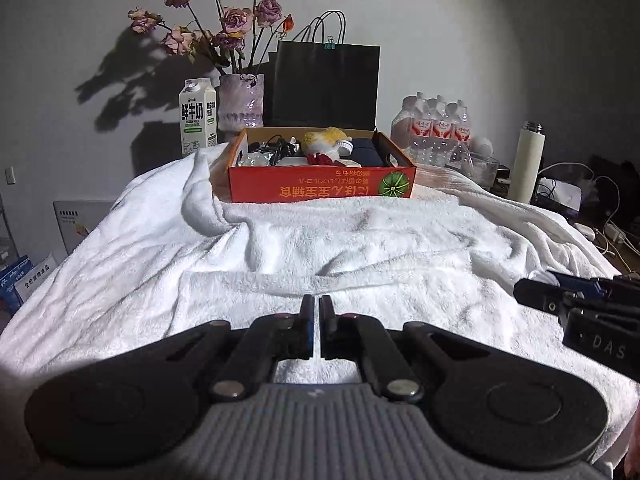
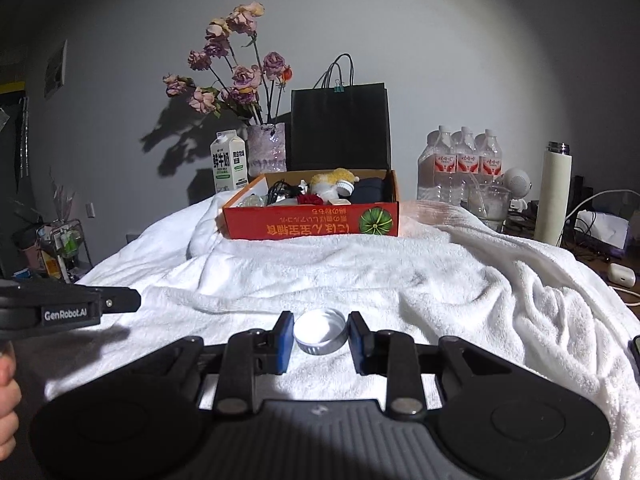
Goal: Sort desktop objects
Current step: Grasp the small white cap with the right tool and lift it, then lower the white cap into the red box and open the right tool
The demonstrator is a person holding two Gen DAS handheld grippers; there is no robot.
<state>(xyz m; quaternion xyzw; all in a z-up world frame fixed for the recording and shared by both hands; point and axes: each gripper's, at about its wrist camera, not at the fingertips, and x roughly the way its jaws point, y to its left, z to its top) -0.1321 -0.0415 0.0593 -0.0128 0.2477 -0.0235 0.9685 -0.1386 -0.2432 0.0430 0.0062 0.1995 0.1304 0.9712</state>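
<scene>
A red cardboard box (image 1: pixel 320 186) sits at the far side of the white towel (image 1: pixel 320 248), holding a yellow plush toy (image 1: pixel 326 138), cables and other small items. It also shows in the right wrist view (image 2: pixel 312 222). My left gripper (image 1: pixel 319 306) is shut and empty, low over the towel. My right gripper (image 2: pixel 320 326) is closed around a white round lid (image 2: pixel 320 330), its blue pads touching both sides of the lid. The right gripper's fingers (image 1: pixel 560 292) show at the right edge of the left view.
Behind the box stand a milk carton (image 1: pixel 198 116), a vase of dried roses (image 1: pixel 242 98), a black paper bag (image 1: pixel 326 84) and a pack of water bottles (image 1: pixel 436 126). A white flask (image 1: pixel 528 162) and cables lie at the right. A white earbud case (image 2: pixel 622 274) lies at the right.
</scene>
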